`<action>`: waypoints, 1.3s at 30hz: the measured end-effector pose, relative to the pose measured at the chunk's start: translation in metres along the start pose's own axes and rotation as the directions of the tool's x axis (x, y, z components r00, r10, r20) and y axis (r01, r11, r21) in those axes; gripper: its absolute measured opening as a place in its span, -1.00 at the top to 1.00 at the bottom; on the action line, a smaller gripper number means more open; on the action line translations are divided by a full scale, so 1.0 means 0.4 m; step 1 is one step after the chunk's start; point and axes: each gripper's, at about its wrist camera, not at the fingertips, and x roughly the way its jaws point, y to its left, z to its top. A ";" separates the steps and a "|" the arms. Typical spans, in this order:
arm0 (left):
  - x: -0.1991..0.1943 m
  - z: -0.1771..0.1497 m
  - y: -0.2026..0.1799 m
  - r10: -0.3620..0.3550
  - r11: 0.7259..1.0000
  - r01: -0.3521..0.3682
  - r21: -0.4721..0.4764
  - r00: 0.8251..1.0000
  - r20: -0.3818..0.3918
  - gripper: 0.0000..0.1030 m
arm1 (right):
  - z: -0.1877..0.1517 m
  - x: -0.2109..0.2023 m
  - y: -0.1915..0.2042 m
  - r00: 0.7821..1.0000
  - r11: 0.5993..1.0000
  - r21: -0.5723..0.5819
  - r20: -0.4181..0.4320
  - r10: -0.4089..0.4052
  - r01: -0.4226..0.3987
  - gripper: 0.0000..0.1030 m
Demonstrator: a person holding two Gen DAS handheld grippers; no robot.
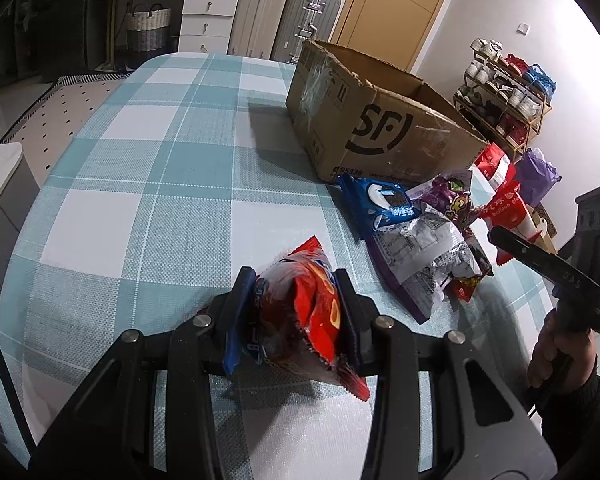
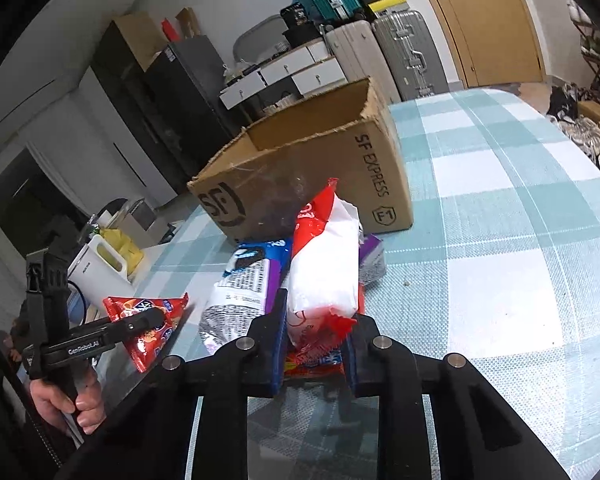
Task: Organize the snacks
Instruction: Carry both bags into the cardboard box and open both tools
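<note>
Surface: I see a checked tablecloth [image 1: 148,168], cardboard box [image 1: 380,120] ahead of my tools.
Left gripper [image 1: 296,300]: clamped on my red snack bag [image 1: 308,308].
Right gripper [image 2: 320,320]: clamped on red-and-white packet [image 2: 326,272]; snack pile [image 1: 428,240] beside.

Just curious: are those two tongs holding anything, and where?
Left tongs pinch a red snack bag across its middle; right tongs grip a red-and-white packet near its lower end.

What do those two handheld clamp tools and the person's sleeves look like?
Both are matte black plastic. The left gripper has two flat fingers lined with blue pads, on linkage bars with round silver pins. The right gripper matches it. White "GenRobot.AI" lettering marks the left one's side, above a pistol handle. The right wrist wears a dark sleeve.
</note>
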 end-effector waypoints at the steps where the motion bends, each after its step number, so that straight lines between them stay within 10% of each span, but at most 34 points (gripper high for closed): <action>1: -0.003 0.001 0.000 -0.003 1.000 0.003 -0.001 1.000 0.002 0.30 | 0.000 -0.004 0.002 1.000 1.000 -0.004 0.003 -0.001 0.001 0.57; 39: -0.105 0.298 -0.172 -0.089 0.991 0.074 0.112 0.987 0.133 0.30 | 0.185 -0.093 0.161 0.990 0.985 -0.134 0.080 0.118 -0.106 0.58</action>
